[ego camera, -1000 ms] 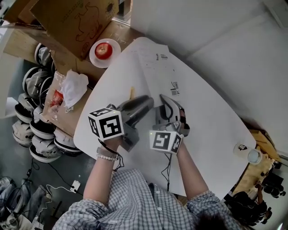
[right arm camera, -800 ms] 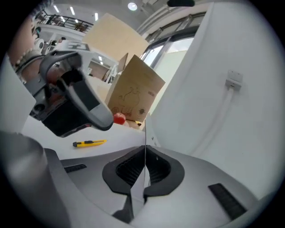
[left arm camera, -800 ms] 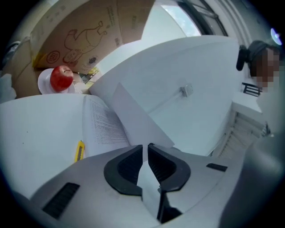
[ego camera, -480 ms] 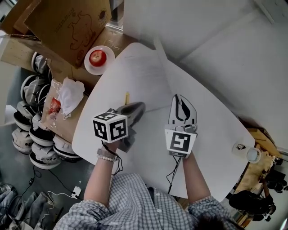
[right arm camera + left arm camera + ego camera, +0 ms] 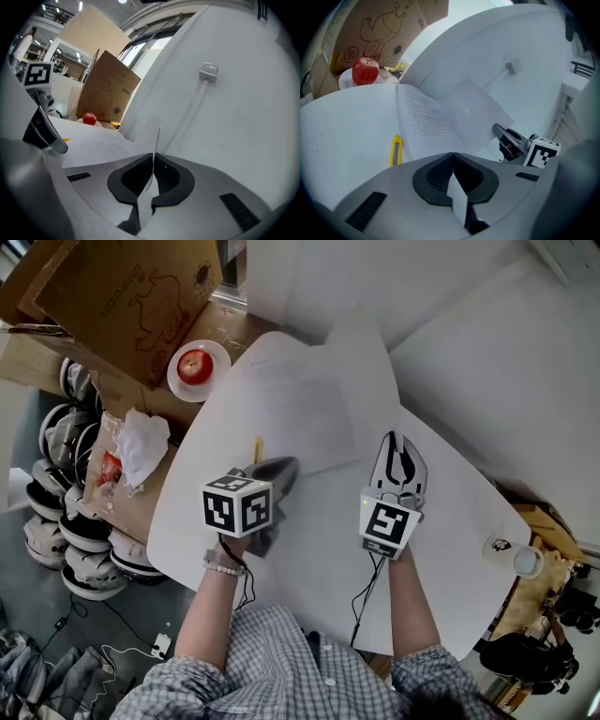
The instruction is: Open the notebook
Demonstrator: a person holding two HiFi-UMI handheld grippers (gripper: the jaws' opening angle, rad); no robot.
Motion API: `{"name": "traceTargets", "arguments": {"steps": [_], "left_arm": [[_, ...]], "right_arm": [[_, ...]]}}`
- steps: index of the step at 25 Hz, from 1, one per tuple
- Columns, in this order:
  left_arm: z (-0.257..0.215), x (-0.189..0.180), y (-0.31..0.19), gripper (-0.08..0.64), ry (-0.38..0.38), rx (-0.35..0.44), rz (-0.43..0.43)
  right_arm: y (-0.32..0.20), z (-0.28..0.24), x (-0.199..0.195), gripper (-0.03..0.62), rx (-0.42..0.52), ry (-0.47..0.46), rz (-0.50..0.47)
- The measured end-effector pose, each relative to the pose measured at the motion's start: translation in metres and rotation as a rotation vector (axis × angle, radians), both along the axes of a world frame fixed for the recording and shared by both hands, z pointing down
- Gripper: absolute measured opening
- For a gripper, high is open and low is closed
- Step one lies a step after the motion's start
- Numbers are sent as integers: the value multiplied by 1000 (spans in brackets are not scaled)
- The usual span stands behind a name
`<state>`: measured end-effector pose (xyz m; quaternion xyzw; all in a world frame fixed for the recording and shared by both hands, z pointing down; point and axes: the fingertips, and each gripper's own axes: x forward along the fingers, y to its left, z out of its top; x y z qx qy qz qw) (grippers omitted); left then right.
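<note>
Head view: the notebook [image 5: 281, 404] lies open on the white counter [image 5: 309, 559], in the upper middle of the frame, its printed page flat and facing up. One loose page [image 5: 367, 381] stands raised along the notebook's right side.

The right hand-held gripper [image 5: 398, 439] sits right of centre, and its jaws are closed on the lower edge of that raised page. Right gripper view confirms this: the thin white sheet [image 5: 147, 136] runs upright straight through the pinched pads of the right hand-held gripper [image 5: 153, 161].

The left hand-held gripper [image 5: 286, 465] is at the notebook's lower left corner. Left gripper view shows its jaws [image 5: 453, 173] closed on a narrow white edge of paper from the notebook [image 5: 426, 119]; which sheet this is cannot be made out.

A yellow utility knife [image 5: 257, 448] lies on the counter just left of the notebook and just beyond the left hand-held gripper. At the upper left, a red apple [image 5: 195, 366] sits on a white plate [image 5: 220, 354], beside a large cardboard box [image 5: 122, 296]. A small cup [image 5: 527, 563] stands at the counter's right edge, well apart from both grippers.
</note>
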<state>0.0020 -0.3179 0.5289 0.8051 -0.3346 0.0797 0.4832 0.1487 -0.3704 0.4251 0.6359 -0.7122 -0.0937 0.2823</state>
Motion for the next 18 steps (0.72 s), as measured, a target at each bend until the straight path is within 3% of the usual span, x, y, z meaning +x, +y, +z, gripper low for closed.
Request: {"name": "traceTargets", "arguments": {"steps": [10,18], "left_arm": [[0,0,0,9,10,-7,-9],[0,1,0,9,-5,-4,11]], "right_arm": [[-13,36,42,25,-66,225,63],[-22,75,62,39,-189,277,76]]}}
